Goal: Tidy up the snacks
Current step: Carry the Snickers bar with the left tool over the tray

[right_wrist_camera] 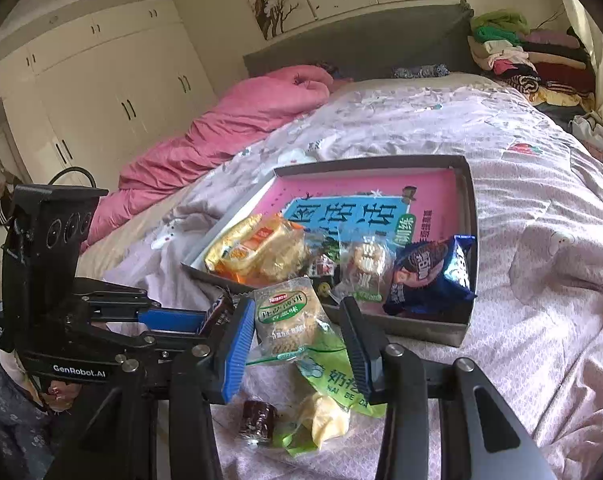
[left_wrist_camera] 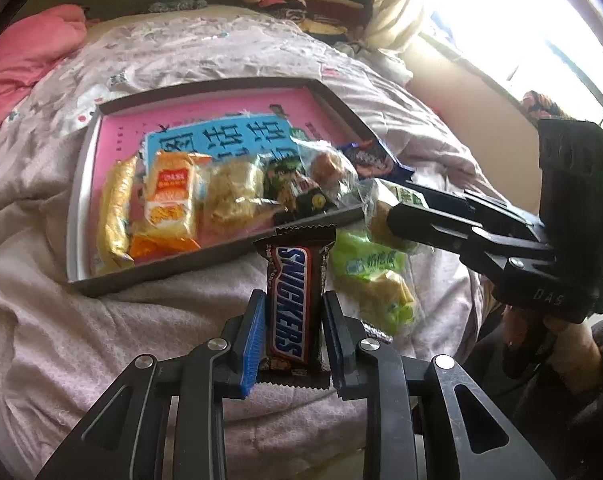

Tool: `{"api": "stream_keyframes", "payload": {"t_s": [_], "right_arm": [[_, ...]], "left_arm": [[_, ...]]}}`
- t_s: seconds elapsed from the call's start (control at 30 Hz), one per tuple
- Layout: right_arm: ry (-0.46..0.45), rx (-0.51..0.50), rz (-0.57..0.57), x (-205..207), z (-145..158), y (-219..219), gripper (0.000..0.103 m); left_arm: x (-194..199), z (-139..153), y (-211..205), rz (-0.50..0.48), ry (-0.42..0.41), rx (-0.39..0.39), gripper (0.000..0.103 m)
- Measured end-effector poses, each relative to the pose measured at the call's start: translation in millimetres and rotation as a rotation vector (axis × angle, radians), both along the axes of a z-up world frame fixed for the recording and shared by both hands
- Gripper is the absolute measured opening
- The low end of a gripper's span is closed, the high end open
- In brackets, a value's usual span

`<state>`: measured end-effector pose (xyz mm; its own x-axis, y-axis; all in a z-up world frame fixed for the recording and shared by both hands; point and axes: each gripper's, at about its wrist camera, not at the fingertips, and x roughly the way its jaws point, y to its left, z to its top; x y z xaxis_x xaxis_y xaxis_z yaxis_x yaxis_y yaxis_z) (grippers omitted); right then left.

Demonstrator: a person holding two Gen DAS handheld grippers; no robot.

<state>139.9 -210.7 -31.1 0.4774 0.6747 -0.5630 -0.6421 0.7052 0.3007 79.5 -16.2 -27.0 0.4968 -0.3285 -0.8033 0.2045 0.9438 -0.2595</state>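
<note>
Brown-wrapped, one Snickers bar (left_wrist_camera: 291,304) stands pinched between the left gripper (left_wrist_camera: 292,336) jaws, lifted just before the grey tray (left_wrist_camera: 79,184) on the bed. Six packets lie in that tray.

Green-labelled, one biscuit packet (right_wrist_camera: 287,318) sits between the right gripper (right_wrist_camera: 297,344) jaws, which press its edges. Beneath lie one green milk-candy bag (right_wrist_camera: 333,380) and one small dark sweet (right_wrist_camera: 257,422).

- Pink quilt (right_wrist_camera: 221,120) bunched along the bed's far side
- Folded clothes pile (right_wrist_camera: 529,60) by the grey headboard (right_wrist_camera: 361,40)
- White wardrobe (right_wrist_camera: 101,80)
- Bright window (left_wrist_camera: 541,28)
</note>
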Motion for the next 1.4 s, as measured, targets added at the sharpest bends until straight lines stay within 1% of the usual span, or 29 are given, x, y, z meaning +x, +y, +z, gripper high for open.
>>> {"api": "stream_keyframes", "payload": {"t_s": [0.17,0.47,0.7,1.13,1.4], "right_arm": [[-0.011,0.023,-0.017,2.9,5.2,-2.1,0.044],[-0.030,0.078,-0.072,10.6,15.0,-10.9,0.044],[-0.038,0.086,-0.090,13.8,18.2,-12.4,0.044],[-0.053,0.103,-0.142,20.3,21.9,-19.3,0.044],[-0.060,0.109,-0.186,26.7,24.2,-25.7,0.044]], "left_arm": [[1.4,7.8,10.9,0.039,-0.017,-0.013,0.029],[5.3,24.0,30.7,0.108,-0.071,-0.015,0.029],[10.2,30.4,39.5,0.151,-0.094,-0.016,0.029],[23.5,34.2,40.3,0.179,-0.113,-0.013,0.029],[34.4,32.3,40.6,0.191,-0.111,-0.019,0.029]]}}
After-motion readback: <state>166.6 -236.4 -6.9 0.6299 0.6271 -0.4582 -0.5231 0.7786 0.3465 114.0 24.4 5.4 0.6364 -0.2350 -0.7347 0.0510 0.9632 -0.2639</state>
